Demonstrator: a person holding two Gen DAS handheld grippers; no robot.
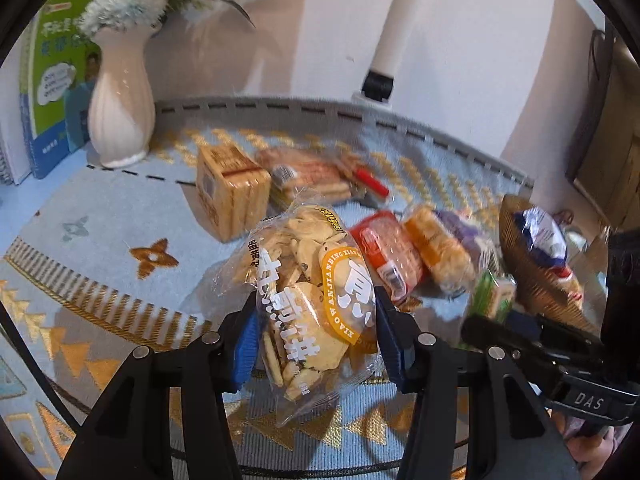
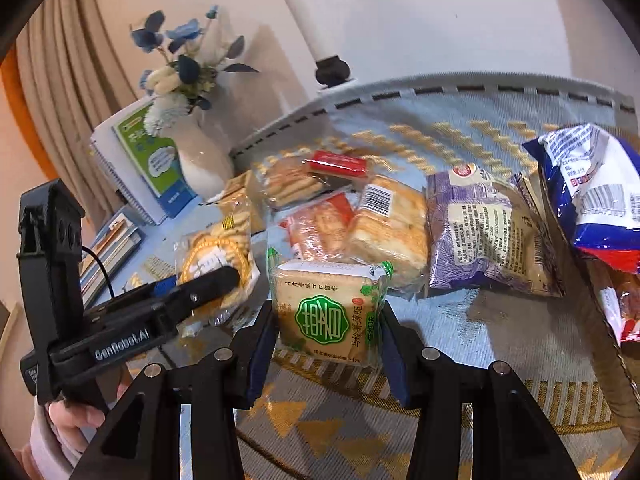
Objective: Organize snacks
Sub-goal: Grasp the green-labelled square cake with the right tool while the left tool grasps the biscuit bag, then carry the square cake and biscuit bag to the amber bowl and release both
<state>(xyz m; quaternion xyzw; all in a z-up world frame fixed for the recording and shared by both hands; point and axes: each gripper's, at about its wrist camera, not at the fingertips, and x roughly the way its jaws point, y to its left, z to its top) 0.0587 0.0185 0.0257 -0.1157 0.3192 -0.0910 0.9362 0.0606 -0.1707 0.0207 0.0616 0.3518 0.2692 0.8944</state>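
Observation:
My left gripper point(image 1: 316, 312) is shut on a clear bag of small round biscuits point(image 1: 308, 280) with a yellow label; both blue pads press its sides. The right wrist view shows the same bag point(image 2: 218, 256) at the left, held by that gripper point(image 2: 224, 276). My right gripper point(image 2: 326, 316) is shut on a green-and-white cracker packet point(image 2: 332, 308), which stands upright on the patterned cloth. In the left wrist view that packet point(image 1: 490, 294) shows at the right. A woven basket point(image 1: 528, 280) holds a blue-and-white bag point(image 1: 544, 236).
On the blue patterned cloth point(image 2: 460, 336) lie a purple packet point(image 2: 480, 232), orange cracker packs point(image 2: 388, 224), a red packet point(image 2: 340, 162) and a biscuit box point(image 1: 230, 196). A white vase point(image 1: 120, 100) with flowers and a green book point(image 1: 52, 80) stand at the back left.

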